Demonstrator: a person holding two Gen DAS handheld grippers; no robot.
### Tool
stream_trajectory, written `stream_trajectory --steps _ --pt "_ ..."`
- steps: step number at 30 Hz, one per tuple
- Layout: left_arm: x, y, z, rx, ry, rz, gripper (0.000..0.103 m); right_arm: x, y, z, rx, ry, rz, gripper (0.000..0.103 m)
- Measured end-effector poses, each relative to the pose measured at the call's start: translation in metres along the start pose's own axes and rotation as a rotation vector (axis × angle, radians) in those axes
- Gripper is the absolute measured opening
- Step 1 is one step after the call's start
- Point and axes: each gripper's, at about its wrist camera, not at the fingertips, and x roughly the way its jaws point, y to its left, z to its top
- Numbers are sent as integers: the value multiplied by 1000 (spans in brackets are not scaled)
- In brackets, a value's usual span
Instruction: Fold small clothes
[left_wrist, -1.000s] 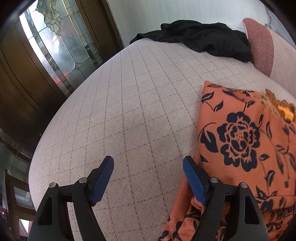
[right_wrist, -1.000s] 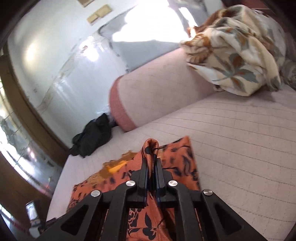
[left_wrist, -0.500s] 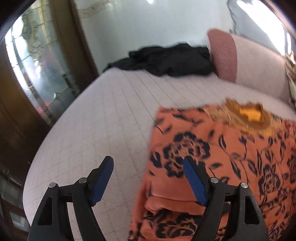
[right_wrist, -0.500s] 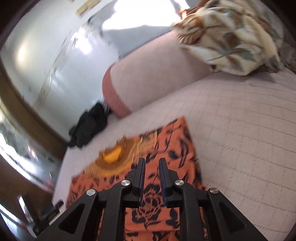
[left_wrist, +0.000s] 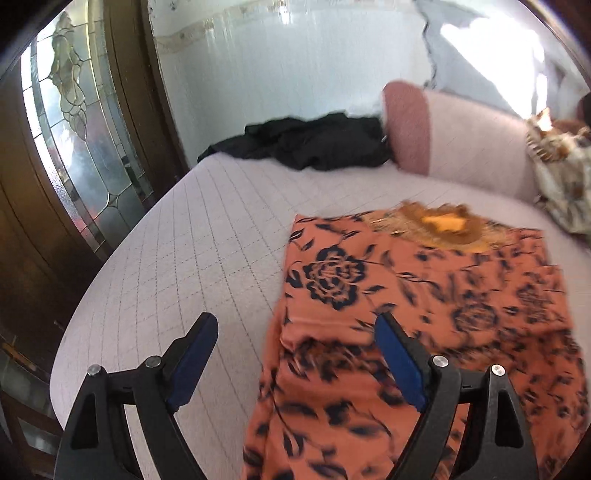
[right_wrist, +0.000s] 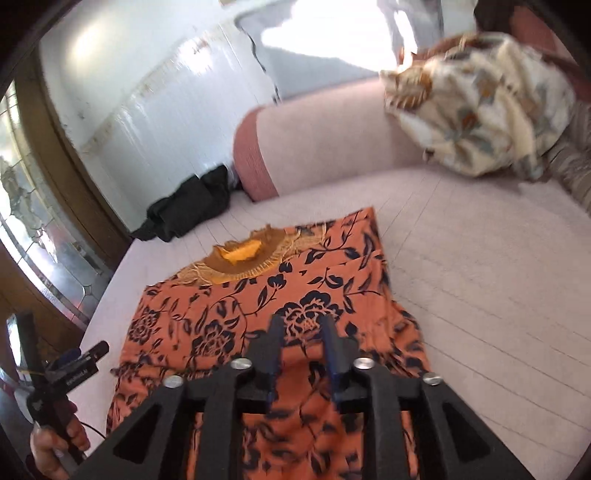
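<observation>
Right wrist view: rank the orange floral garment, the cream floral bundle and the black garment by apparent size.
1. orange floral garment, though nearest the camera
2. cream floral bundle
3. black garment, farthest away, so true size is unsure

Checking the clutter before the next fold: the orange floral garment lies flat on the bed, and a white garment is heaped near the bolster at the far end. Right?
Not quite: the heaped garment is black, as the left wrist view shows. The orange floral garment does lie flat on the bed, near the bolster.

Orange floral garment cut off at 6 o'clock in both wrist views, lower print motion-blurred. Cream floral bundle smeared, cropped at 3 o'clock. Person's hand cropped at 7 o'clock.
</observation>
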Motion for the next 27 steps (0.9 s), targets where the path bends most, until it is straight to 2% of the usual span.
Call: stream_trajectory --steps 1,2,3,4,7,9,13,17,19,22,25,27 --pt "-13 -2 -2 2 -15 -14 87 -19 2 -8 -7 -26 -7 74" --pt "-29 -4 -9 8 -31 -29 88 -39 1 -16 -4 -66 -3 83" --pt "-46 -6 -17 23 -47 -47 89 -61 1 -27 -2 -114 -1 83" --pt "-64 -12 -27 56 -64 -63 90 -80 4 -31 -11 -122 -15 83" --pt "-106 -25 -51 144 -92 -78 90 -122 1 -50 5 -99 -22 83" --pt "-133 -33 -68 188 -93 -120 90 -148 -1 -60 16 -91 -20 83" --pt "-173 -43 -94 223 -86 -196 91 -191 0 -87 -28 -85 -42 83" --pt "-206 -54 -107 253 -101 -243 91 -215 2 -106 -53 -84 -39 83" --pt "-220 -57 -108 260 -138 -212 96 -225 7 -111 -87 -98 -62 83" --pt "-233 -55 -103 256 -149 -197 96 -234 18 -109 -130 -102 -120 83" --pt "-241 -40 -98 224 -172 -157 96 -236 32 -103 -157 -97 -181 83" --pt "-237 -26 -95 188 -160 -141 96 -232 42 -102 -194 -80 -223 83"
